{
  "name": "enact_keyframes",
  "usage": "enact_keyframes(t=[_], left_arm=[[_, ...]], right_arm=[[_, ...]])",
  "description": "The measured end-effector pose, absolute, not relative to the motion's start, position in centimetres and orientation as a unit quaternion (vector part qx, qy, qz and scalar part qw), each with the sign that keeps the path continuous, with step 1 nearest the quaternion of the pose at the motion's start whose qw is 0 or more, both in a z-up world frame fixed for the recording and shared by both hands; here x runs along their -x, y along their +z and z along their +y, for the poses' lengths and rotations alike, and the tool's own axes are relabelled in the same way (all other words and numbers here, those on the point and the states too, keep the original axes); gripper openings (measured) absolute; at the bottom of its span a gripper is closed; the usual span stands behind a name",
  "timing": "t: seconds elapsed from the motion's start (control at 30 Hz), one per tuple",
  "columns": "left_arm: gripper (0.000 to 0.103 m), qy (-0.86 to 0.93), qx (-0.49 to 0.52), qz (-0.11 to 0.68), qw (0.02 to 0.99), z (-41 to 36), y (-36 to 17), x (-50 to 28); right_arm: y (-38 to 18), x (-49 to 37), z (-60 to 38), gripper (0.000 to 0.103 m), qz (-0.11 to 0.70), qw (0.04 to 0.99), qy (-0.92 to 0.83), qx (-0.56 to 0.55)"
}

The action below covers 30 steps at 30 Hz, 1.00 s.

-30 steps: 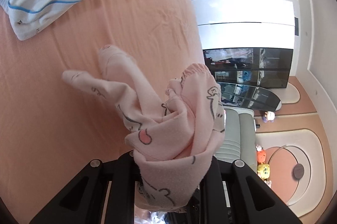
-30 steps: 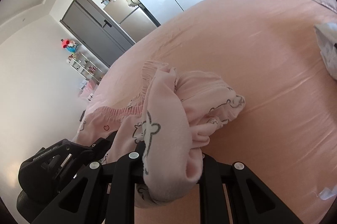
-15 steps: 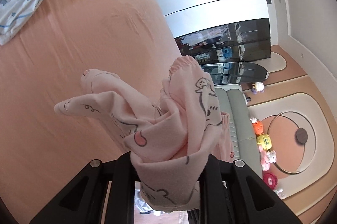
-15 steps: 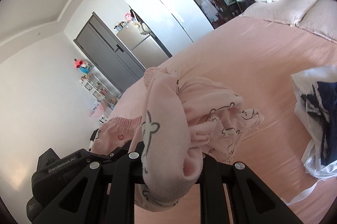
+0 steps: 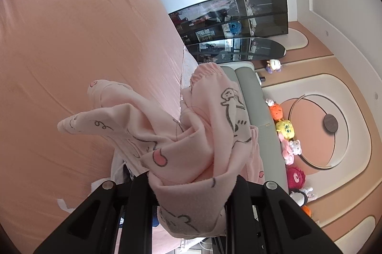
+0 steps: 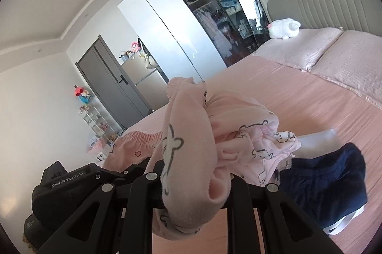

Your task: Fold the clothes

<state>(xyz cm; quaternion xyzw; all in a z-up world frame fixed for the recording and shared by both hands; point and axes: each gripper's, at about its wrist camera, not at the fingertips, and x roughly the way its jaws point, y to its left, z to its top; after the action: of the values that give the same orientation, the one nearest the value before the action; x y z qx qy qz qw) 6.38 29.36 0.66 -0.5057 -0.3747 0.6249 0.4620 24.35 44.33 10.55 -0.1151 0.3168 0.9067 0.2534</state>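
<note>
Pink fleece trousers [image 5: 191, 134] with an elastic waistband and outline cartoon prints hang bunched between both tools, lifted clear of the peach-pink bed sheet [image 5: 71, 51]. The left gripper [image 5: 191, 184] is clamped on a thick wad of the fabric; the right gripper [image 6: 191, 184] pinches another wad of the same garment, and no gap shows between cloth and fingers in either view. Compared with a second ago, both views have swung up from the mattress toward the wardrobe and headboard, and the garment has risen with them, its two legs [image 5: 100, 108] now dangling free. A navy and white garment [image 6: 329, 182] has come into the right view, lying on the sheet just beyond the trousers. The lift suggests the piece is being raised to shake it open; it is still crumpled, so folding proper has not begun.
</note>
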Motion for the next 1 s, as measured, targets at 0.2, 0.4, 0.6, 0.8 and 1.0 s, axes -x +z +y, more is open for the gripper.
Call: enact_keyframes(t=[0.2, 0.4, 0.6, 0.8, 1.0], left_arm=[[0.016, 0.605, 0.518, -0.363, 0.483, 33.0, 1.3, -7.6], [0.016, 0.601, 0.525, -0.325, 0.507, 37.0, 2.1, -9.3], [0.016, 0.593, 0.53, -0.301, 0.527, 41.3, 2.0, -11.1], [0.016, 0.572, 0.526, -0.294, 0.556, 44.3, 0.8, -12.3], [0.016, 0.559, 0.522, -0.291, 0.576, 46.7, 0.5, -11.9]], right_arm=[[11.2, -26.9, 47.5, 0.019, 0.31, 0.267, 0.906, 0.11], [11.8, -29.1, 49.9, 0.02, 0.283, 0.287, 0.908, 0.114], [11.3, -31.6, 53.2, 0.02, 0.289, 0.307, 0.9, 0.107], [9.8, -34.3, 55.8, 0.02, 0.295, 0.32, 0.895, 0.104], [9.2, -34.6, 58.8, 0.02, 0.321, 0.315, 0.887, 0.101]])
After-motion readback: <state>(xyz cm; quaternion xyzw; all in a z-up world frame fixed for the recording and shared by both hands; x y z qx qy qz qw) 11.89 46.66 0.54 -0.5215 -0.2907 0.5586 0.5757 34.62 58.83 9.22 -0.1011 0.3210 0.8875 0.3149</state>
